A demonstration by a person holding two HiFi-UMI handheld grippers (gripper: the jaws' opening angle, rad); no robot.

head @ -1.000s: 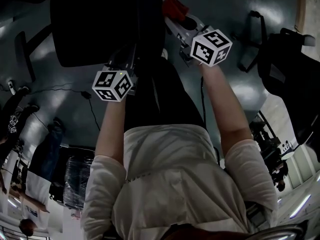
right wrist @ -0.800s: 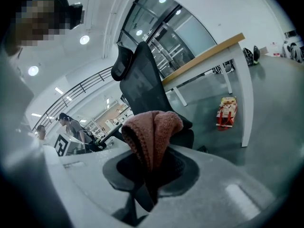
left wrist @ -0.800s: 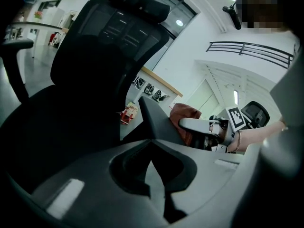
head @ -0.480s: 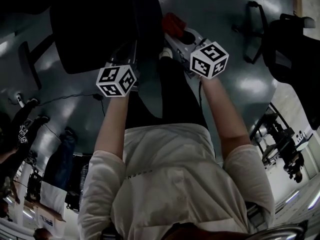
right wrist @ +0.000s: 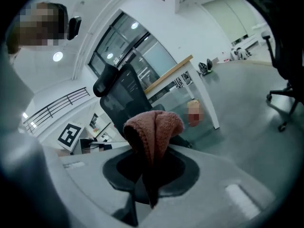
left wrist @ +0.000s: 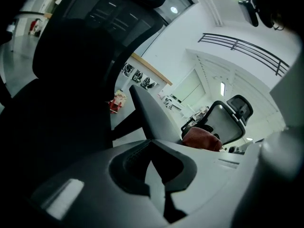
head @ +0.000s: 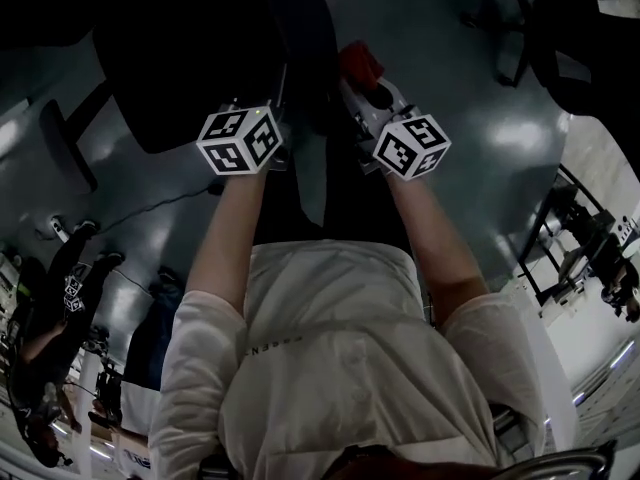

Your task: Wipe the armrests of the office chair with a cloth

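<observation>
My right gripper (right wrist: 148, 175) clamps the red cloth (right wrist: 154, 125) just beside the office chair (head: 190, 58), my left gripper (left wrist: 152, 163) is pinched together on nothing close against its dark seat, and another chair (head: 580, 38) stands well apart from it across the grey floor (head: 440, 48).

The left arm (head: 225, 243) and right arm (head: 432, 230) stretch forward and down, side by side. The left tongs (left wrist: 153, 163) have their jaws pressed together with nothing between them. The right tongs (right wrist: 151, 167) clamp a reddish cloth (right wrist: 154, 127) that bulges past the jaws.
</observation>
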